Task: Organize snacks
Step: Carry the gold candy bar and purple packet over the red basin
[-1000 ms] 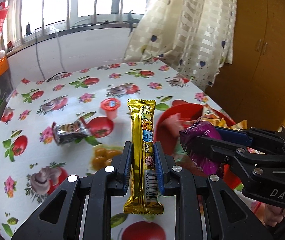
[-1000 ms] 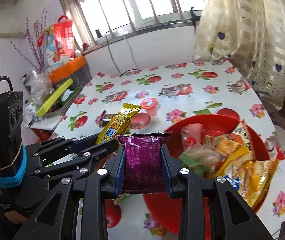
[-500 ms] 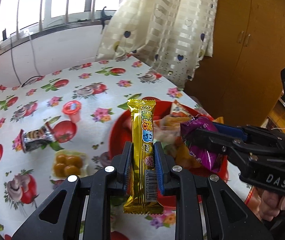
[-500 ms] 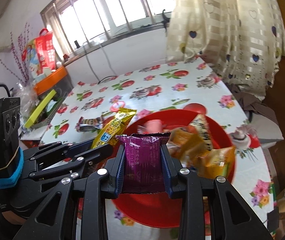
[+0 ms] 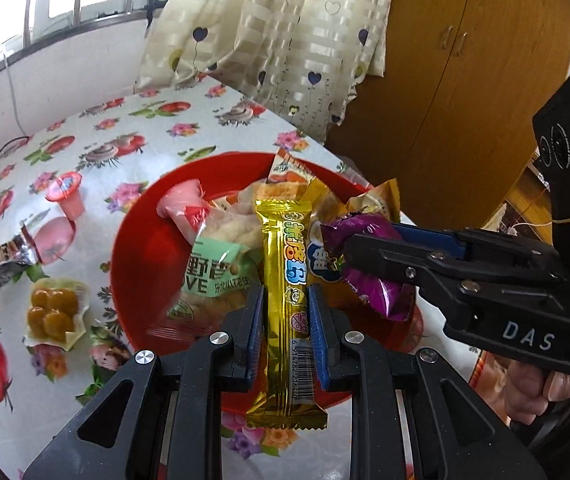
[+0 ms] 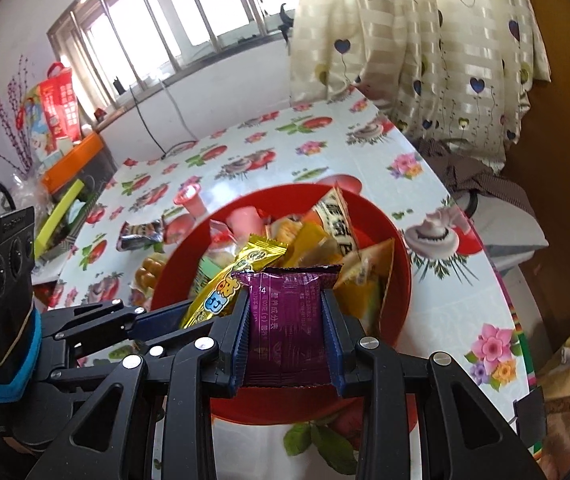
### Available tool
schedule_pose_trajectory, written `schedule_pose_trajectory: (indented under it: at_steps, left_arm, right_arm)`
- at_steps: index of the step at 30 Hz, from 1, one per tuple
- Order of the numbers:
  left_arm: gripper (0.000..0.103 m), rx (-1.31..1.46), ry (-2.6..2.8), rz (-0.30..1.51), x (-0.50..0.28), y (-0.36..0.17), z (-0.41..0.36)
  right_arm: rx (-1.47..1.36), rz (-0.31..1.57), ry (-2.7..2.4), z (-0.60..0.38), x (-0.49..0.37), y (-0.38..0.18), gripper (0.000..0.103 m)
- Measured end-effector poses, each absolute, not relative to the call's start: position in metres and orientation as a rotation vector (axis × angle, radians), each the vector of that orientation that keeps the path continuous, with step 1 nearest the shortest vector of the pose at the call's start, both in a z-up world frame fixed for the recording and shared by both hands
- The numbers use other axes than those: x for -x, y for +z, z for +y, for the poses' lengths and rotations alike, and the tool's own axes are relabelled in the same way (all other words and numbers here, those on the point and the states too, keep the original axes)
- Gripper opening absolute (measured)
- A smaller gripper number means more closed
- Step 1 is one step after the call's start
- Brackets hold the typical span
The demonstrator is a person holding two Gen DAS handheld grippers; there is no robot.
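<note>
My left gripper (image 5: 285, 304) is shut on a long gold snack bar (image 5: 285, 280) and holds it above the red bowl (image 5: 133, 240). My right gripper (image 6: 289, 308) is shut on a purple snack packet (image 6: 289, 320), also above the red bowl (image 6: 397, 248). The bowl holds several wrapped snacks. The right gripper shows in the left wrist view (image 5: 349, 248) beside the gold bar, with the purple packet (image 5: 369, 284) in it. The gold bar (image 6: 237, 280) shows left of the packet in the right wrist view.
On the flowered tablecloth (image 5: 97, 152) left of the bowl lie a pink jelly cup (image 5: 67, 196), a silver snack packet (image 5: 3, 264) and a tray of yellow balls (image 5: 51, 312). A curtain (image 5: 285, 40) and a wooden cabinet (image 5: 465, 80) stand beyond the table's right edge.
Both grippers have moved right from over the tablecloth to above the red bowl, each still holding its snack.
</note>
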State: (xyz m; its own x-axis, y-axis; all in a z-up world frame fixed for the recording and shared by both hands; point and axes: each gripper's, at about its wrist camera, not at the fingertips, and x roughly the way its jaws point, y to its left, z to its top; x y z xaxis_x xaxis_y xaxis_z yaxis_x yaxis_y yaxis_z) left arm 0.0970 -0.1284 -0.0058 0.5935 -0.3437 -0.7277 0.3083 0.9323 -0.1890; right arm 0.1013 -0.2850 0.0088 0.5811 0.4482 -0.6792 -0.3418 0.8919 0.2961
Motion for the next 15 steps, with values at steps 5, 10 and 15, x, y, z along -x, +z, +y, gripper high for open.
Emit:
schedule_pose_trajectory:
  at_steps: [5, 10, 15]
  left_arm:
    - [0.023, 0.043, -0.373, 0.863, -0.104, -0.011, -0.127]
    - [0.023, 0.054, -0.357, 0.876, -0.116, -0.017, -0.121]
    - [0.023, 0.066, -0.337, 0.876, -0.125, -0.020, -0.115]
  right_arm:
    - [-0.128, 0.838, 0.463, -0.282, -0.105, 0.003, 0.029]
    - [-0.121, 0.842, 0.460, -0.278, -0.112, -0.001, 0.029]
    - [-0.107, 0.836, 0.457, -0.275, -0.116, 0.000, 0.029]
